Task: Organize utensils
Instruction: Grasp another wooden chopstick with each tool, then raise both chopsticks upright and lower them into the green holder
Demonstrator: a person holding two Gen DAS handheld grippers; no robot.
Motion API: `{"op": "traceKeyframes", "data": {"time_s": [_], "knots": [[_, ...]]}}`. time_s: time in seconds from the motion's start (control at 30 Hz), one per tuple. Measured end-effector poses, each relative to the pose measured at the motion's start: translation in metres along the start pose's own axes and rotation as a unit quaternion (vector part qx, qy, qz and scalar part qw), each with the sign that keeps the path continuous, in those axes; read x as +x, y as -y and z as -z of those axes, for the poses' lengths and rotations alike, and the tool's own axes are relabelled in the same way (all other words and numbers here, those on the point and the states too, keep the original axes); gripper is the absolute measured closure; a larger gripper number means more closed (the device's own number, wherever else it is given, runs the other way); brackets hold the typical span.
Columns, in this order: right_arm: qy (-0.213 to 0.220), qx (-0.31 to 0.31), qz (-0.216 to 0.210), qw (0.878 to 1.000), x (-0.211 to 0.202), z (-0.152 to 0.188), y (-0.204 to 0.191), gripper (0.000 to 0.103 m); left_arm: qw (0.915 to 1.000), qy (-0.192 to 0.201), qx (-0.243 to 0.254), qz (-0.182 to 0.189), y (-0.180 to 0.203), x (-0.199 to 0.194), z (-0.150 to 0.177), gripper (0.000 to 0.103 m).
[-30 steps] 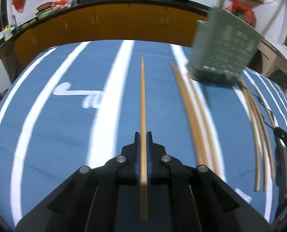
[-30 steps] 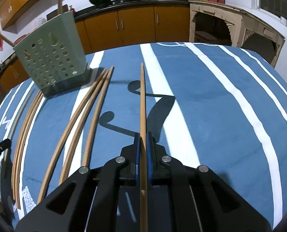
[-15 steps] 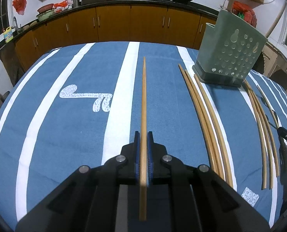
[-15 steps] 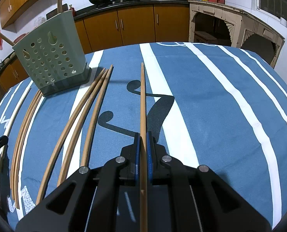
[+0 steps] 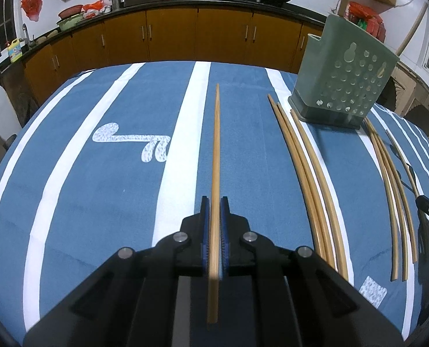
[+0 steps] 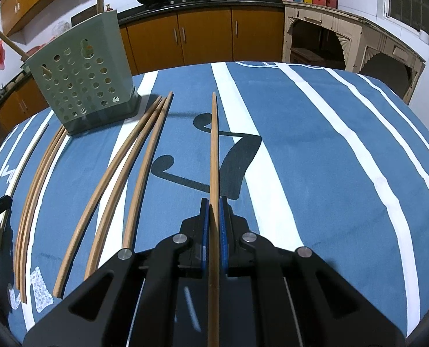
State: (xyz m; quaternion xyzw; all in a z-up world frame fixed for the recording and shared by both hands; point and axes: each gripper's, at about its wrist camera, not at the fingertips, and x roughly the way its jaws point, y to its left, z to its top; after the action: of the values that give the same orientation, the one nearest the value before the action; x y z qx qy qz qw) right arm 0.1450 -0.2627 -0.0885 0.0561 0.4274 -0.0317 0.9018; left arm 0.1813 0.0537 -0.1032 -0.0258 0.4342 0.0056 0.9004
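Above the blue cloth with white stripes, the left gripper had its jaws closed on a long slim wooden chopstick that pointed straight ahead, and the right gripper clamped a second wooden chopstick in the same way. By my reading the step in hand was carrying, each stick lifted and not yet delivered to the pale green perforated plastic utensil holder standing at the far side of the table. Next, each stick would need tipping upright and lowering through the holder's open top (a narrow target for two hands). Loose wooden chopsticks lay in bundles on the cloth beside the holder, apparently awaiting their turn. Only the left view showed a white paisley motif; only the right view showed a carved cream side cabinet and the holder's other face.
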Motion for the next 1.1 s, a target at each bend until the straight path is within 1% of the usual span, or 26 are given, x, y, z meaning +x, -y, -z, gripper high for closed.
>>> {"op": "traceKeyframes", "data": {"time_s": [0.33,0.63,0.87,1.0,1.1], "knots": [[-0.001,0.007,-0.006,1.000,-0.005,0.008,0.000,0.095,0.9999,0.000,0.002,-0.011,0.002,-0.003,0.003,0.093],[-0.001,0.010,-0.010,1.000,-0.006,0.008,0.002,0.095,0.9996,0.000,0.007,-0.025,0.005,-0.004,0.005,0.094],[-0.001,0.008,-0.012,1.000,-0.009,0.009,0.002,0.095,0.9995,-0.005,0.012,-0.028,0.005,-0.007,0.007,0.096],[0.015,0.011,-0.013,1.000,-0.021,0.008,0.006,0.095,0.9995,0.002,0.008,-0.029,-0.001,-0.016,0.007,0.096],[0.028,0.017,-0.015,0.999,-0.031,0.004,0.010,0.095,0.9994,0.014,0.011,-0.030,-0.004,-0.027,0.005,0.096]]}}
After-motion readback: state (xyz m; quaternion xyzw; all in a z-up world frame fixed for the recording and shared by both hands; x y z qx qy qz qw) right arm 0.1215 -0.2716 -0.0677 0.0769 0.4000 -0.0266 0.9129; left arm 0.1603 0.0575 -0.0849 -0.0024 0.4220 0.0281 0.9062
